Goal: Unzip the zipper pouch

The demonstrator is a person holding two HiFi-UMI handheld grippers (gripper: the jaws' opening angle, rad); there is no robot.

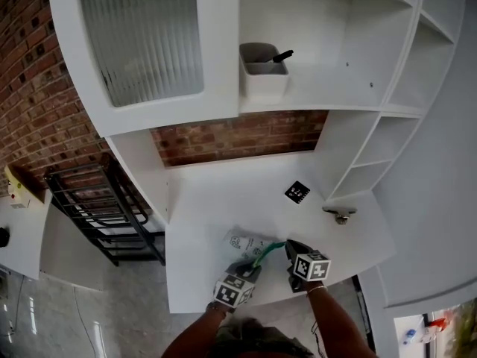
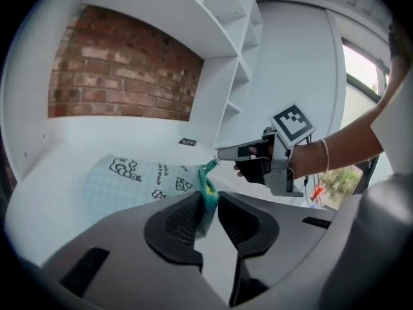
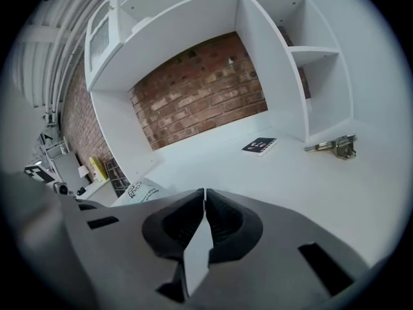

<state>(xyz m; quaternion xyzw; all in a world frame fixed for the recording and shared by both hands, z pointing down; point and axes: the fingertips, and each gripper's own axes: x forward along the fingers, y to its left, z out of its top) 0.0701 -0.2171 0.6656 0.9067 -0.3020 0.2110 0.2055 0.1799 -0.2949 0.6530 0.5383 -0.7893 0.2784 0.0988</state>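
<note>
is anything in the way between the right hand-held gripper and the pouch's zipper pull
Nothing visible. The right hand-held gripper has its shut tips pinching the green zipper pull, while the left hand-held gripper clamps the pouch at its end. The marker card and metal piece lie farther back on the desk, apart from the pouch.

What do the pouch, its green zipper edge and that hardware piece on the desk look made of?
The pouch looks like soft matte cloth, pale blue check with printed doodles, lying limp and creased. The green zipper edge is probably fabric tape, since it bends and bunches where it is pinched. The hardware piece looks like metal, with a dull silver sheen.
</note>
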